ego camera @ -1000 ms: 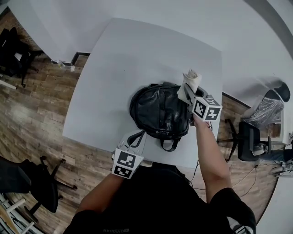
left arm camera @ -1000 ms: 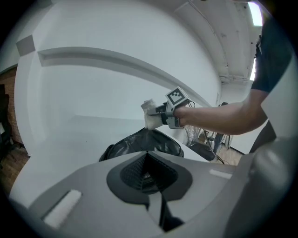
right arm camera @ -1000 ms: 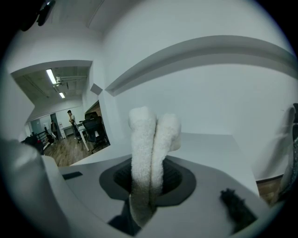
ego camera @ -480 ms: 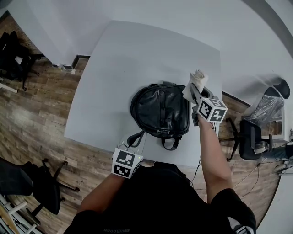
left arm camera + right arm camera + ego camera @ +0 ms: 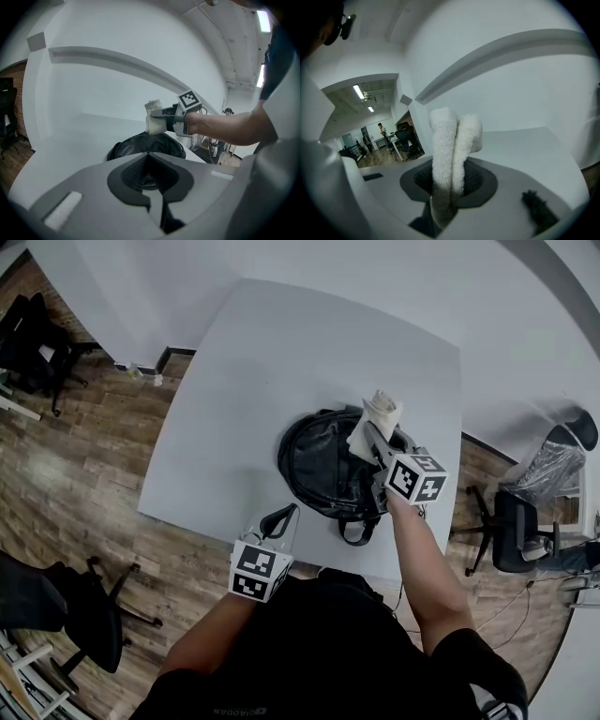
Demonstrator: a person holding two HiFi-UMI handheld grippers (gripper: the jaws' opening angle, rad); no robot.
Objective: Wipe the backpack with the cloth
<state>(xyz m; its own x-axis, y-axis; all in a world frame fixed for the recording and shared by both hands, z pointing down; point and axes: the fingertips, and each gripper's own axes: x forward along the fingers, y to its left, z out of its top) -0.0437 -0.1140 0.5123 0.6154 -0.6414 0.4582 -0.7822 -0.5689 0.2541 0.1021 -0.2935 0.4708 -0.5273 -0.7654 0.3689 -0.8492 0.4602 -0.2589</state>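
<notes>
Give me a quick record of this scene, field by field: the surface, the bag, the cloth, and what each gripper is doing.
surface: white table
backpack: black, lying near the table's front edge
cloth: white, folded, held over the backpack's right part; contact unclear
right gripper: shut on the cloth
left gripper: at the table's near edge, jaws together, apparently on the strap
strap: black loop arcing from the backpack to the left gripper
surroundings: office chairs on a wooden floor

Head view: steeply down over counter (image 5: 225, 409).
Left gripper view: low, level, facing backpack (image 5: 140, 143) nearby.
Right gripper view: close on cloth (image 5: 450, 154).
Shared: backpack, cloth.
</notes>
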